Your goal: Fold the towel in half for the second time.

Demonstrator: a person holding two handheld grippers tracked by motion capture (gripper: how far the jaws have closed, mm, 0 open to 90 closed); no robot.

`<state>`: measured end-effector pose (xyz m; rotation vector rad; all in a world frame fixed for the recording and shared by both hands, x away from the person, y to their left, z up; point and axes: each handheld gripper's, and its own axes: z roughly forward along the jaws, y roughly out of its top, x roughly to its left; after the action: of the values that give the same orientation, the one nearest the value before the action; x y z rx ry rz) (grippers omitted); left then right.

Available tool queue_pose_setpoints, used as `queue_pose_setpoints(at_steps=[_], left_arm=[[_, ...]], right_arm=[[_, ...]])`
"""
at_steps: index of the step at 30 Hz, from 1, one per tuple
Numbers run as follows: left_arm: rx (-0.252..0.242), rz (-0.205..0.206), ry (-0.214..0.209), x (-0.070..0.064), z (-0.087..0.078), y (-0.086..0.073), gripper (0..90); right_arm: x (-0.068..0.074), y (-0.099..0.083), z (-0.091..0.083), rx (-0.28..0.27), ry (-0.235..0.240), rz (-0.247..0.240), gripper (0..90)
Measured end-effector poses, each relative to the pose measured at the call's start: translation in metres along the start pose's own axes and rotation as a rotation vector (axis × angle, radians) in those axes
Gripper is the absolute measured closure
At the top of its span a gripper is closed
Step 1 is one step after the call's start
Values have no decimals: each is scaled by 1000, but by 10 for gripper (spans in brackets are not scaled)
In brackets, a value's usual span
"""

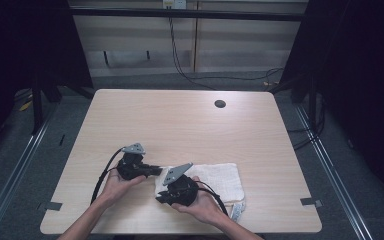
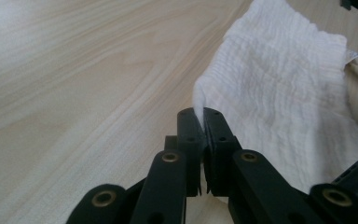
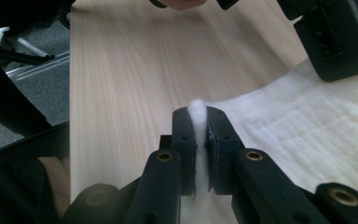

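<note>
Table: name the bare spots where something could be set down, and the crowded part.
The table is bare across its far half, up to the round hole, and along its right edge. The near middle is crowded: the white cloth, pinched by the left gripper and the right gripper.

No text, brand, number or sign can be read in any of the views. A small tag (image 1: 236,212) hangs at the corner of the white cloth (image 1: 220,177), just beside the right hand-held gripper (image 1: 161,199) on the person's side, and it carries faint marks too small and blurred to make out. The same tag (image 2: 356,57) shows at the cloth's far edge in the left gripper view, blank as far as can be told.
</note>
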<state>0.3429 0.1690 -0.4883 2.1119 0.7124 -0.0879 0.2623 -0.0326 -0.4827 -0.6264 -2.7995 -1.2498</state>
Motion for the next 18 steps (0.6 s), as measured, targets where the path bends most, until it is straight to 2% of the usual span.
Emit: queue_pose_setpoints(at_steps=[3, 5, 7, 12, 14, 16, 18], left_arm=[[-13, 9, -8, 1, -7, 2, 867], [-28, -4, -11, 3, -12, 2, 867], [-32, -8, -3, 4, -18, 1, 867], [-52, -4, 13, 4, -34, -3, 867], [-71, -10, 22, 6, -41, -2, 867], [-81, -13, 37, 8, -48, -1, 868], [-89, -20, 37, 9, -52, -1, 868]], right_arm=[[2, 3, -2, 0, 3, 3, 839], [3, 6, -3, -5, 0, 6, 839], [5, 9, -4, -25, 13, 21, 839], [11, 23, -7, -68, 25, 13, 840], [13, 31, -6, -94, 30, 4, 840], [16, 37, -3, -80, 24, -31, 840], [18, 43, 0, -67, 24, -42, 841]])
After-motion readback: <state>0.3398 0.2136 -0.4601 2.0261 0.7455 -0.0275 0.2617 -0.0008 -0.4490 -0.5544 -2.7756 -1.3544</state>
